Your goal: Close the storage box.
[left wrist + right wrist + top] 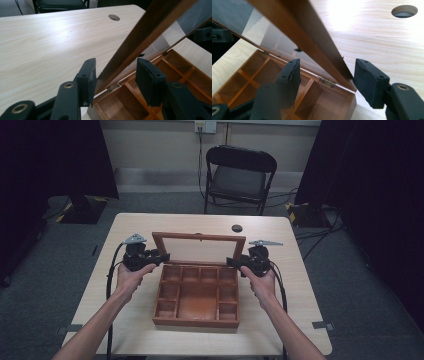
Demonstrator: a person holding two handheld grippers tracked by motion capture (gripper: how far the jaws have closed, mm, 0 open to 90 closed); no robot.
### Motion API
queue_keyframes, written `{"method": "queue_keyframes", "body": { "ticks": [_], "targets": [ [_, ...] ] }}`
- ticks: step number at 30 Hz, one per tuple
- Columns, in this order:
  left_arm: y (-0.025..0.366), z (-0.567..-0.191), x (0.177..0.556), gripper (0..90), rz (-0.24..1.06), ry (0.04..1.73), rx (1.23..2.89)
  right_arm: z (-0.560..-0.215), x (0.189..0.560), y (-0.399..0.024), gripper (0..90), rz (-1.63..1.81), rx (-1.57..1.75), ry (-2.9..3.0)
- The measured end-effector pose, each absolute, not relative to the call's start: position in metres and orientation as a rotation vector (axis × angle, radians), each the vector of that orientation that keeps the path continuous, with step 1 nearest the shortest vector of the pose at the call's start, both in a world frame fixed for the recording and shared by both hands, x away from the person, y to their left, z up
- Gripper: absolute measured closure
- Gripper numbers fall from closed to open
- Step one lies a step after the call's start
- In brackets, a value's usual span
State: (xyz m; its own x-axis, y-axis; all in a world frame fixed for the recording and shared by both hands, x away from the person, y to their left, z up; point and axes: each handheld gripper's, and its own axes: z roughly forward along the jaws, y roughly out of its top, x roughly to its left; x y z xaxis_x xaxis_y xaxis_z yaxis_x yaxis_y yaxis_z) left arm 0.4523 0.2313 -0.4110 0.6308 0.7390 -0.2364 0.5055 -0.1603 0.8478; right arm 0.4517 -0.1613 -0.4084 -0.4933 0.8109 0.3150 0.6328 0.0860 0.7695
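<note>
Nearest me, my two hands hold the left gripper (162, 256) and the right gripper (232, 261) just off the far corners of the box (196, 322), which sits on the bench (140, 225) between them and a little toward me. Both grippers are open. Each straddles a side rail of the raised lid (199, 237) without clamping it. In the left gripper view one pad (90, 75) lies against the rail while the other pad (147, 80) stands apart from it. In the right gripper view the rail runs between the jaws with a gap on each side.

I judge the step to be handling the lid. To do it well I should keep both grippers level with each other, so the lid swings square on its hinge (114, 87) and does not twist. I should bear only on the wooden rails, never on the pane, and pull straight outward to either side if I let go.

The box's long axis runs from one gripper to the other, with its compartments facing up. The lid is hinged along the far edge and stands steeply, its pane facing me. Beyond it lie a hole (237, 228) in the bench and a chair (240, 180).
</note>
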Motion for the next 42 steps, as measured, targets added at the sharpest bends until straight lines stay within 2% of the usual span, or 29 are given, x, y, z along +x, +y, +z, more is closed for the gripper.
{"method": "queue_keyframes", "body": {
  "ticks": [12, 18, 21, 25, 32, 42],
  "targets": [
    [0.239, -0.408, 0.434, 51.4, 0.256, 0.935, 1.869, -0.413, 0.437, -0.163, 38.2, 1.362, 1.479, 2.195],
    [0.239, -0.411, 0.427, 41.1, 0.251, 0.948, 1.861, -0.417, 0.432, -0.163, 37.5, 1.345, 1.469, 2.216],
    [0.238, -0.413, 0.426, 40.1, 0.246, 0.941, 1.845, -0.418, 0.433, -0.162, 37.5, 1.346, 1.471, 2.211],
    [0.235, -0.413, 0.426, 33.3, 0.248, 0.944, 1.850, -0.418, 0.437, -0.157, 37.4, 1.334, 1.460, 2.224],
    [0.236, -0.418, 0.428, 29.2, 0.192, 0.951, 1.860, -0.421, 0.435, -0.165, 36.7, 1.346, 1.429, 2.245],
    [0.233, -0.419, 0.423, 26.3, 0.235, 0.947, 1.885, -0.418, 0.418, -0.188, 37.0, 1.330, 1.473, 2.254]
  ]
}}
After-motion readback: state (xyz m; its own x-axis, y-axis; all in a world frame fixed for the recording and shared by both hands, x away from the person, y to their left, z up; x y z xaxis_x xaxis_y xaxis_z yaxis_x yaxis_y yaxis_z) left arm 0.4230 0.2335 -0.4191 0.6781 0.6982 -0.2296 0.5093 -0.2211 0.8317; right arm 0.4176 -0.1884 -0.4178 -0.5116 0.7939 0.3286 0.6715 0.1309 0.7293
